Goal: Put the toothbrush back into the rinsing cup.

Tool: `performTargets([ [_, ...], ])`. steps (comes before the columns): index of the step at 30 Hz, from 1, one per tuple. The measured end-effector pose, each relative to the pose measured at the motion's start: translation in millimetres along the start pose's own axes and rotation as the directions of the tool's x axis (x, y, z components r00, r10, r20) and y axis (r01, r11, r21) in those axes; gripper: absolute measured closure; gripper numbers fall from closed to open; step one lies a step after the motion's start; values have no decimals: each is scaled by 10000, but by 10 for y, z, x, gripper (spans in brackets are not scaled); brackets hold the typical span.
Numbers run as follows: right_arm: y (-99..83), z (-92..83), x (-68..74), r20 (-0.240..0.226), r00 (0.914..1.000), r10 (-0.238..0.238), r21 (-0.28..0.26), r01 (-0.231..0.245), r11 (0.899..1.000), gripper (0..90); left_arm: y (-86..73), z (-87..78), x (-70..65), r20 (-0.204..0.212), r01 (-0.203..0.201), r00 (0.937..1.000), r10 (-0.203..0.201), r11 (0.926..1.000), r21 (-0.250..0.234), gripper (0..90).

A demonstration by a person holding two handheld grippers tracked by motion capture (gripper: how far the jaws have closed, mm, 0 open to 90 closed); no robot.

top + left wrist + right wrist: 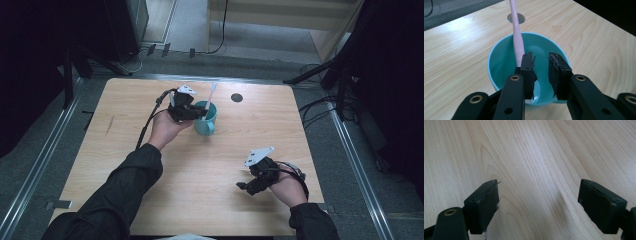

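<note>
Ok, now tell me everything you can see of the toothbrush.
The toothbrush has a slim pale pink handle that looks like plastic, with faint raised lettering. It stands tilted in the teal cup, leaning on the far rim, its lower end hidden behind the left gripper. The jaws stand slightly apart over the cup's mouth with nothing between them; one jaw sits right beside the handle, contact unclear. In the high view its top, seemingly the head, looks whitish above the cup.
</note>
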State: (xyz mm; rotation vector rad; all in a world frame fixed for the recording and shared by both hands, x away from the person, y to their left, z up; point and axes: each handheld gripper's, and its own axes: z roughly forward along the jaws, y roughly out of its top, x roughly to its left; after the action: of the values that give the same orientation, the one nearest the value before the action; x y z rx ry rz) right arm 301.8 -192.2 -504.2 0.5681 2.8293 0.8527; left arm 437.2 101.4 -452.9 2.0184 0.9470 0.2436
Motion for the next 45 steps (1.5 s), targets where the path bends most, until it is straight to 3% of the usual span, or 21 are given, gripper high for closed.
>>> performTargets([
  [4, -2, -1, -2, 13, 10000, 11, -16, -11, 10000, 170, 10, -118, -38, 273, -173, 9995, 167, 9996, 218, 695],
  [9, 6, 10, 2, -10, 10000, -18, 55, 18, 10000, 170, -30, -259, -81, 328, -275, 9991, 270, 9995, 157, 648],
  [19, 67, 47, -10, -98, 9998, -192, 38, 192, 9998, 170, -233, -534, -122, 376, -62, 9993, 49, 9994, 330, 550],
  [32, 100, 62, -20, -225, 9992, -335, 71, 337, 9994, 170, -553, -823, -239, 487, -304, 9985, 270, 9971, 700, 486],
  [45, 173, 107, -25, -335, 9976, -607, 93, 610, 9981, 170, -793, -882, -292, 448, -401, 9983, 359, 9947, 948, 457],
])
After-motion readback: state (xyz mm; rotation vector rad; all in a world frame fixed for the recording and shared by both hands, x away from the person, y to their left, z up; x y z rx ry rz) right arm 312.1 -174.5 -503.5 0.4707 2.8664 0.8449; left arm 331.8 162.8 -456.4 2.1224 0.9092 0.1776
